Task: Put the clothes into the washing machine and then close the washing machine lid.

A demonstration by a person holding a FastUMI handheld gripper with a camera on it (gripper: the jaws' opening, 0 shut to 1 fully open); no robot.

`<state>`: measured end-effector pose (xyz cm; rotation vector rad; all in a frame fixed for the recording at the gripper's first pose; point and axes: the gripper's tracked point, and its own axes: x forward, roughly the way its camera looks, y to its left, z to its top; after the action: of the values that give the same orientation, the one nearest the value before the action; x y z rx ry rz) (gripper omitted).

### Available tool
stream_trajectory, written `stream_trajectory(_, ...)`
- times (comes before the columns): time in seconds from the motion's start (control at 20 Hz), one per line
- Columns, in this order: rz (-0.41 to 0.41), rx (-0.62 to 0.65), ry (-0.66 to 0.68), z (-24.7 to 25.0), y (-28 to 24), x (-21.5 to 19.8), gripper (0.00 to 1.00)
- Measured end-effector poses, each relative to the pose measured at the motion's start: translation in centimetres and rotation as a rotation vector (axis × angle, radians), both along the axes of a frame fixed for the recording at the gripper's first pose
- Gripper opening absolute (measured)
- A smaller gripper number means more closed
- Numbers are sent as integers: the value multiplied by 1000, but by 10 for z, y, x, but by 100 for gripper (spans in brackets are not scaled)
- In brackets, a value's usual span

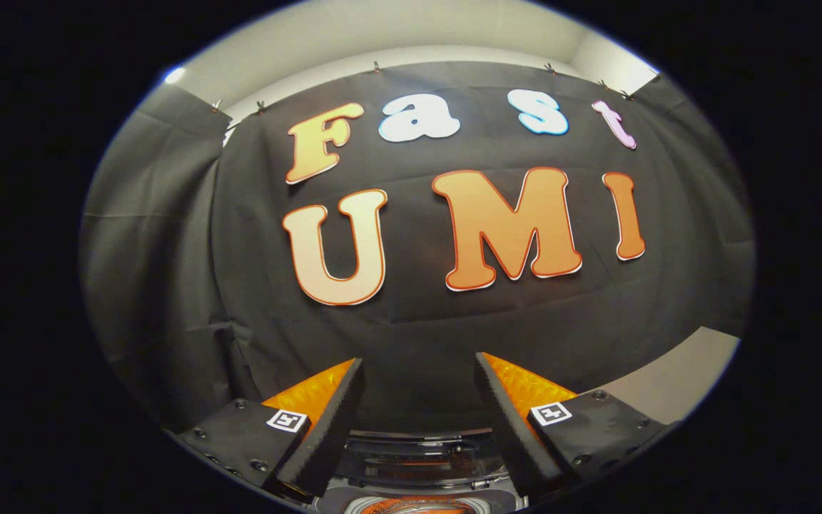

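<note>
My gripper (pixel 418 365) is open, its fingers spread wide with nothing between them, and it points at the booth's black cloth wall. Low down between the fingers I see part of the washing machine (pixel 418 457): a dark, glossy raised lid or rim, with an orange patch (pixel 411 505) just below it that may be clothing or the drum's inside; I cannot tell which.
The black cloth wall (pixel 168 271) hangs close ahead and wraps round to the left. A pale wall or surface (pixel 675 378) shows past the right finger, and a light ceiling (pixel 382 36) is above.
</note>
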<state>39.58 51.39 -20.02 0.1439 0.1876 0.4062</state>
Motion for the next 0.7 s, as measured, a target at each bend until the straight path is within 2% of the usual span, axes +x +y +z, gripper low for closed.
stream_trajectory(0.25, -5, -71, 131, -62, 17, 55, 98)
stream_trajectory(0.45, 12, -132, 214, -104, 31, 77, 98)
stream_trajectory(0.7, 11, -183, 282, -135, 33, 92, 99)
